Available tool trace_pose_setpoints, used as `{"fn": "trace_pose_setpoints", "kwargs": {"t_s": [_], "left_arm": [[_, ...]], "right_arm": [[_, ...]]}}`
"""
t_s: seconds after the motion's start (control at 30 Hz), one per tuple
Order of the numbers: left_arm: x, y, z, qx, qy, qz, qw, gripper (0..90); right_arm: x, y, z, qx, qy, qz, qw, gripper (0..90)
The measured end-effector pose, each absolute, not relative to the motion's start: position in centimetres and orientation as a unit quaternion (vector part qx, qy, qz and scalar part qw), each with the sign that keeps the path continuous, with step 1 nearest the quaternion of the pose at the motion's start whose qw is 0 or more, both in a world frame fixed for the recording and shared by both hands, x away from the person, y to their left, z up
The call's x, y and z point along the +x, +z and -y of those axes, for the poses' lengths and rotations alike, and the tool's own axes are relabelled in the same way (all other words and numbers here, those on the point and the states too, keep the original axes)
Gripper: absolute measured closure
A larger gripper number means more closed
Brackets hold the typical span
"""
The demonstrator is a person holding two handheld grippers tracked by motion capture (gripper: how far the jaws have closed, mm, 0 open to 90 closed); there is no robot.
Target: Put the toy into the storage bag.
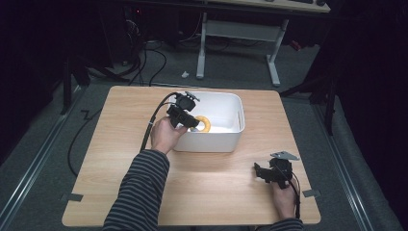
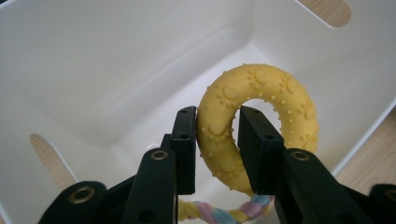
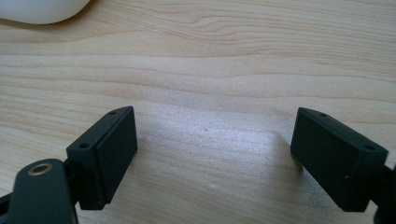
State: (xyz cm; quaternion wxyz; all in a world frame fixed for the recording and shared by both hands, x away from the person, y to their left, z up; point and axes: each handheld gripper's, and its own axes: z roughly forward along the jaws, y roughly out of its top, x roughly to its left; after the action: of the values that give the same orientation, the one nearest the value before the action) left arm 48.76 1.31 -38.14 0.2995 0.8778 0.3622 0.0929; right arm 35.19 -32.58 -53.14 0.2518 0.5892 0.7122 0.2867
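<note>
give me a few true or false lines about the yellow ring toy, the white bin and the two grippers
1. The left gripper is clamped on the yellow ring toy. True.
2. The ring toy is held over the bare table, away from the white bin. False: it is held inside the bin.
3. The right gripper grips a second toy. False: its jaws stand wide apart over bare wood of the table, with nothing between them.
4. A braided pastel rope hangs from the ring. True.
5. The right gripper is near the table's front right corner in the high view. True.
</note>
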Motion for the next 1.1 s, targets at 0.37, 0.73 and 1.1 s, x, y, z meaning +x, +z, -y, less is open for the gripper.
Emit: {"fn": "trace_pose_setpoints", "kwargs": {"t_s": [0.37, 0.73, 1.1], "left_arm": [[48.0, -37.3, -1.6, 0.874, 0.088, -0.362, 0.311, 52.1], [46.6, -36.4, -3.3, 0.858, 0.114, -0.369, 0.338, 43.3], [45.5, -35.9, -6.1, 0.841, 0.130, -0.385, 0.357, 42.5]], "right_arm": [[35.2, -53.1, 32.6, 0.588, 0.287, -0.713, 0.252, 14.5], [35.2, -53.1, 32.6, 0.586, 0.287, -0.714, 0.252, 14.5], [35.2, -53.1, 32.6, 0.587, 0.287, -0.714, 0.252, 14.5]]}}
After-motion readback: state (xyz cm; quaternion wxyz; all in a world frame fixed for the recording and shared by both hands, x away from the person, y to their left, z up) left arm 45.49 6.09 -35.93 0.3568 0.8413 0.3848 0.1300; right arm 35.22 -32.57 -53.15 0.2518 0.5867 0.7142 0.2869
